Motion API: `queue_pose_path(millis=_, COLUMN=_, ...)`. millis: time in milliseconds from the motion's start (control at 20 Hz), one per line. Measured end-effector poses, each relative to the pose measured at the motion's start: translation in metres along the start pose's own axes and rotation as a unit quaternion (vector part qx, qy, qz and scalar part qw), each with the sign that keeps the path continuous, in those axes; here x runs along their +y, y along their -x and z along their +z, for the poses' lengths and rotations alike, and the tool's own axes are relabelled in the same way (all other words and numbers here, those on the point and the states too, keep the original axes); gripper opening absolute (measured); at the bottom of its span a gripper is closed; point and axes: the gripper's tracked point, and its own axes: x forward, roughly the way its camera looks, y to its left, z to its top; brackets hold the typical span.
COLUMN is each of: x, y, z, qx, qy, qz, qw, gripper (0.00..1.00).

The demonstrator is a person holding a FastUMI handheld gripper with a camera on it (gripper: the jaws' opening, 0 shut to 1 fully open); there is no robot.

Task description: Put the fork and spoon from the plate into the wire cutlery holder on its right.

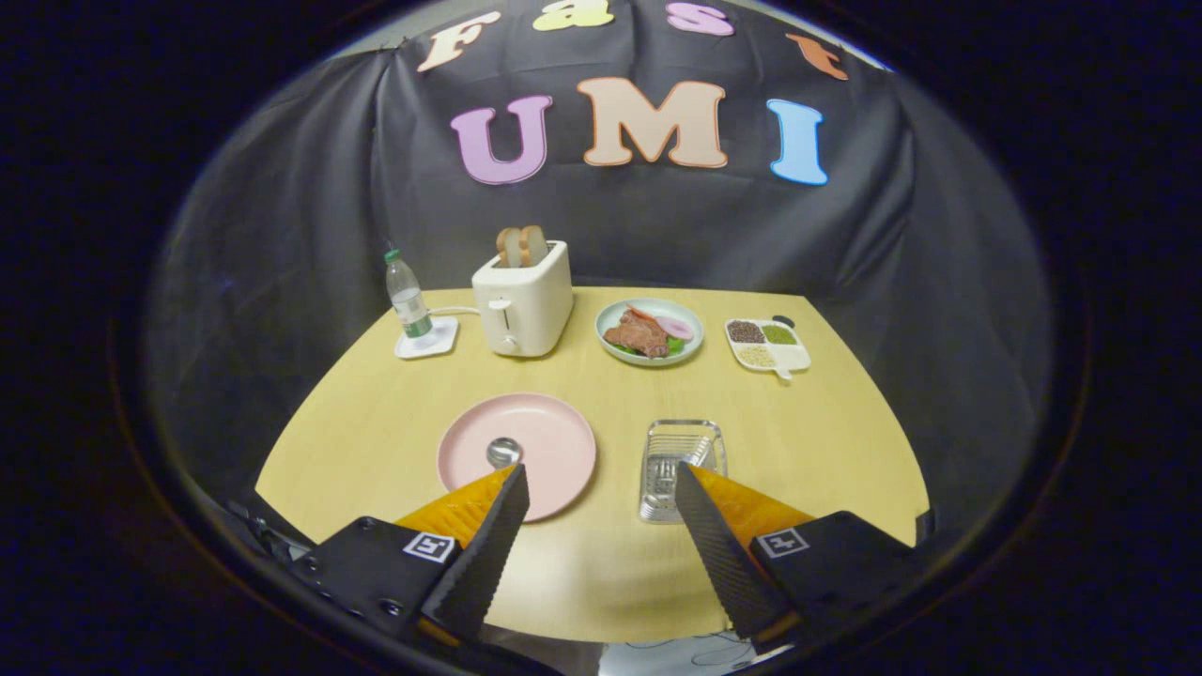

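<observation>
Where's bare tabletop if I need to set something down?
Bare wood lies between the open tongs, between the round pink plate and wire cutlery holder, and right of that holder. The back row beside the white toaster is crowded.

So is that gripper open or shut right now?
Open: the gripper has its two fingers spread wide, holding nothing, with bare table between them.

Hand-held two-finger gripper [601,488] hung above the near part of the bench, aimed forward and slightly down. Jaws stood wide apart, nothing between them, touching nothing. Fingers [488,554] ran long and tapered with ribbed inner faces, converging towards their tips. Each sat on a dark block carrying a small square marker.
</observation>
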Motion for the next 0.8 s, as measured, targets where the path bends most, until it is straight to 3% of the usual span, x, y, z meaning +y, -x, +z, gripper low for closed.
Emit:
queue_pose_path(millis=450, x=0.058, y=-0.016, z=-0.057, qx=-0.002, qy=-0.038, qz=-0.001, qw=0.999, gripper=0.99)
queue_pose_path(millis=800, x=0.096, y=-0.035, z=-0.11, qx=0.039, qy=-0.013, qz=0.031, qw=0.999, gripper=0.99)
